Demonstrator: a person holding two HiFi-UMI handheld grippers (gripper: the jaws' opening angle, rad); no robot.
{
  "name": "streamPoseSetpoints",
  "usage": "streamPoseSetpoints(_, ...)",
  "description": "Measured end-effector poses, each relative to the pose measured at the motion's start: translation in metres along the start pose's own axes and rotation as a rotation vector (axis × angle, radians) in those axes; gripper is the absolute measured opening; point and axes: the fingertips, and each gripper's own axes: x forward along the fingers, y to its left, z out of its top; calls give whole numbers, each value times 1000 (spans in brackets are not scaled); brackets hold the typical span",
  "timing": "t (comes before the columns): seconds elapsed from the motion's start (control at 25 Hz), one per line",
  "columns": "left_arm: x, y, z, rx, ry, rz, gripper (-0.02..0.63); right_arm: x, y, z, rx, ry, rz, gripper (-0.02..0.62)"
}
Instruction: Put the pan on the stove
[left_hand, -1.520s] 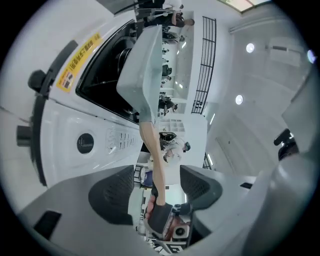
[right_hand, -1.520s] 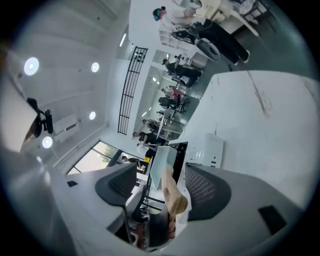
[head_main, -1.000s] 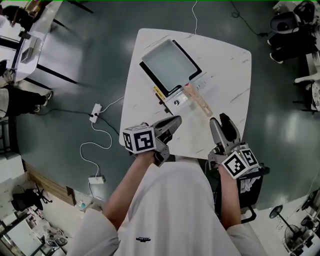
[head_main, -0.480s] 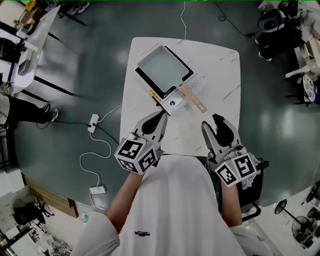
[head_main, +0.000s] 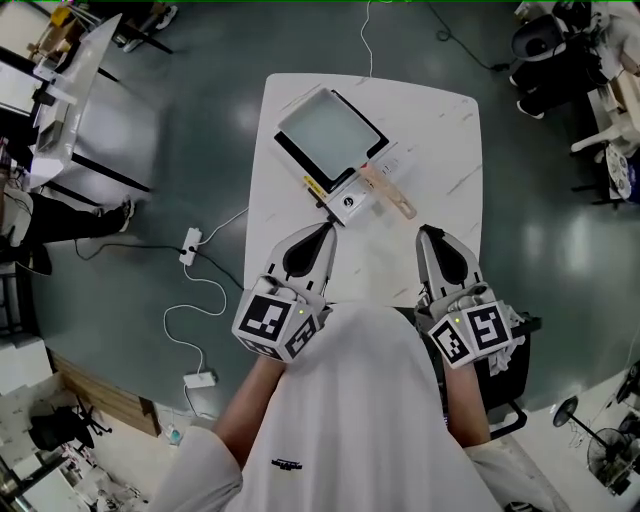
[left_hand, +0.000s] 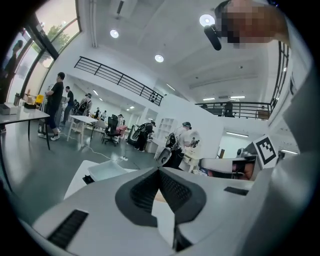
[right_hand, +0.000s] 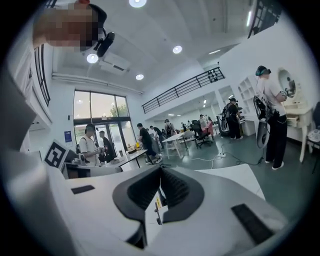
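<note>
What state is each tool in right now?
Left tool: closed, holding nothing.
Right tool: closed, holding nothing.

Background stuff: a white marble-look square worktop (head_main: 445, 150) sits on a glossy dark grey-green floor (head_main: 560, 250). Just off its left edge there's a white power strip (head_main: 188, 243) lying on the floor, with a thin white cable (head_main: 167, 320) looping down to a small white adapter box (head_main: 199, 380). A black office chair (head_main: 540, 45) is way off in the top right corner. Further out it's a big open hall with people standing by white tables (left_hand: 56, 102), a black balcony railing (left_hand: 120, 80), round ceiling lights (left_hand: 159, 58) and tall glass doors (right_hand: 97, 117).
</note>
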Motion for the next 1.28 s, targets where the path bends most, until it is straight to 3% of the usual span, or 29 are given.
streamPoseSetpoints(0.84,-1,-7,-3,22,19,-29,-2,7,9,-2,-72,17,-34,5)
streamPoseSetpoints(1.28,-4,-5,-3,15,20,-32,-2,8,12,-8,-61,37,-40,5)
